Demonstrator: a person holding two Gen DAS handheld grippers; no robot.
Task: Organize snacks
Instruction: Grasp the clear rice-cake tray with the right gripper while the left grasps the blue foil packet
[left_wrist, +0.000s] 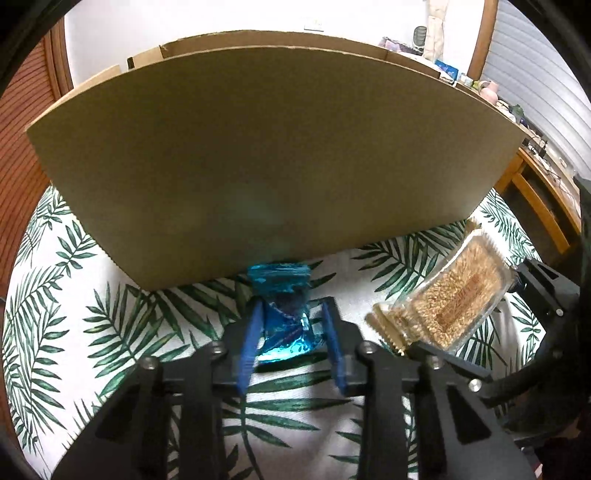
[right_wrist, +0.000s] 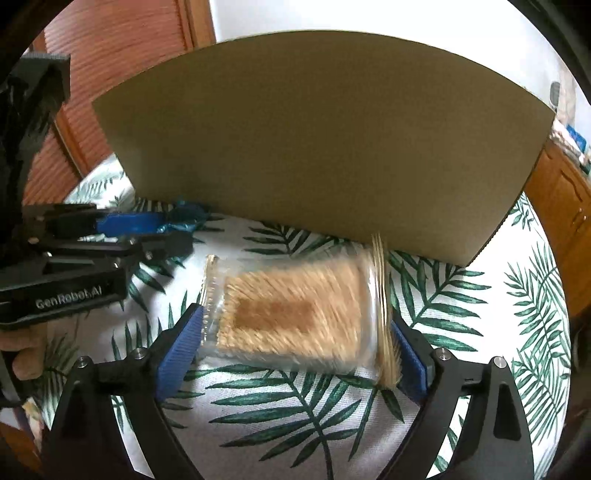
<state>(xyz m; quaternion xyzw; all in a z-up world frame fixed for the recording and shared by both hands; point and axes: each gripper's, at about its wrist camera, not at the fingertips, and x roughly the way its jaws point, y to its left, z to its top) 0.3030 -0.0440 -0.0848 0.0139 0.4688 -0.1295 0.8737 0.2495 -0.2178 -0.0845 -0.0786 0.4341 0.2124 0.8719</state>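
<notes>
A blue foil snack (left_wrist: 280, 280) lies on the leaf-print tablecloth (left_wrist: 74, 314) against the foot of a tall cardboard box (left_wrist: 277, 147). My left gripper (left_wrist: 293, 321) is shut on it, a blue pad on either side of the crumpled wrapper. From the right wrist, the same gripper (right_wrist: 162, 225) shows side-on at the left with the blue snack (right_wrist: 184, 218) at its tip. A clear packet of golden-brown snack (right_wrist: 295, 314) looks blurred between the wide-spread fingers of my right gripper (right_wrist: 295, 325). The pads stand at its crimped ends without clearly pressing. The left wrist view shows this packet (left_wrist: 443, 295) tilted at the right.
The cardboard box (right_wrist: 325, 140) fills the far side and blocks the way forward; its inside is hidden. A wooden slatted door (left_wrist: 22, 147) is at the left and wooden furniture (right_wrist: 561, 206) at the right. A person's hand (right_wrist: 26, 354) holds the left gripper.
</notes>
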